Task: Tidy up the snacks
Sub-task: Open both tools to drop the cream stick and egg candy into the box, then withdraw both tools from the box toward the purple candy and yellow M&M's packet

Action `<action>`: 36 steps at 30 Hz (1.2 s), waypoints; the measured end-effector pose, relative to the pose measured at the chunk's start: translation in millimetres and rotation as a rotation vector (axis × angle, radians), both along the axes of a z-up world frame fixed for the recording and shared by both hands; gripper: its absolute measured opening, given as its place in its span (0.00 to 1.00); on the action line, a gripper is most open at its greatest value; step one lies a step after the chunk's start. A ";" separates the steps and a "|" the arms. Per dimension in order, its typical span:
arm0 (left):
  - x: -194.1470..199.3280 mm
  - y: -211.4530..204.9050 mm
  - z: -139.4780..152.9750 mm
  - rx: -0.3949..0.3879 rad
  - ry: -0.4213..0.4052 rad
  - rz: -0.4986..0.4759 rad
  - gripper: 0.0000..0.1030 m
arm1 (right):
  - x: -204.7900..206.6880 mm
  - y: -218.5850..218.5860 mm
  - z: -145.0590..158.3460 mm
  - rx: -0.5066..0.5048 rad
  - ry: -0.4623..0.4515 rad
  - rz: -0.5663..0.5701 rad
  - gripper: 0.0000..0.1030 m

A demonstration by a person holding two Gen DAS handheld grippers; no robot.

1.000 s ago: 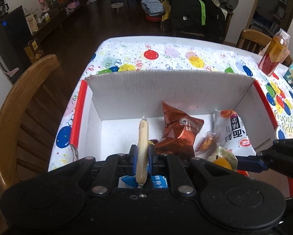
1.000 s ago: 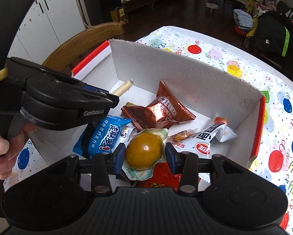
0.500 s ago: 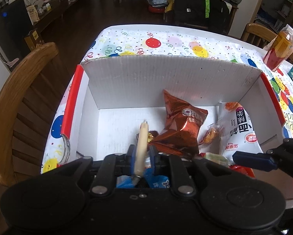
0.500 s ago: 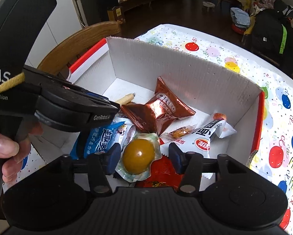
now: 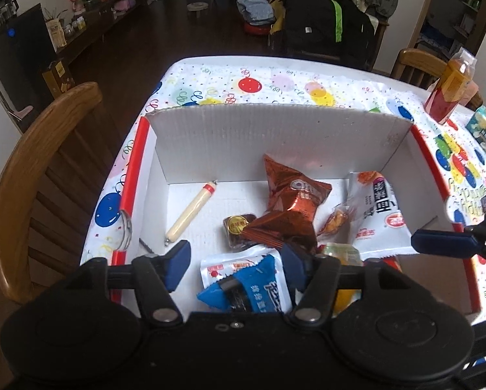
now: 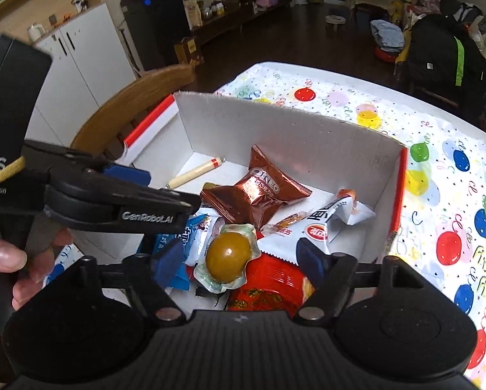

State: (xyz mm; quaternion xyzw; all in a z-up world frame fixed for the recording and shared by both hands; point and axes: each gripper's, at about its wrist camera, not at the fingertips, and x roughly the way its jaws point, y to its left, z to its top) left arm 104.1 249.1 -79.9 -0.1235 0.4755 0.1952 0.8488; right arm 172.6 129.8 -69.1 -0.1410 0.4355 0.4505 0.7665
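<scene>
A dark wooden floor (image 5: 138, 52) runs back to a low sideboard (image 5: 109, 16) crowded with flowers and jars. 2 wooden chairs (image 5: 31, 169) flank the table (image 5: 275, 87), with its balloon-print cloth. White cabinets (image 6: 80, 58) stand by the wall.

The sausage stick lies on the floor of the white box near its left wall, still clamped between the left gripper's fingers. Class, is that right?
Not quite. The sausage stick does lie there, but the left gripper is open and clear of it, as the left wrist view shows.

Both wrist views look closely down, seemingly from above, into one white box (image 5: 275, 136).
</scene>
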 end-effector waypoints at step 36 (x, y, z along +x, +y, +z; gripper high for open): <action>2.8 -177.2 75.2 0.099 -0.270 -0.191 0.99 | 14.5 -242.5 55.6 0.245 -0.070 -0.284 1.00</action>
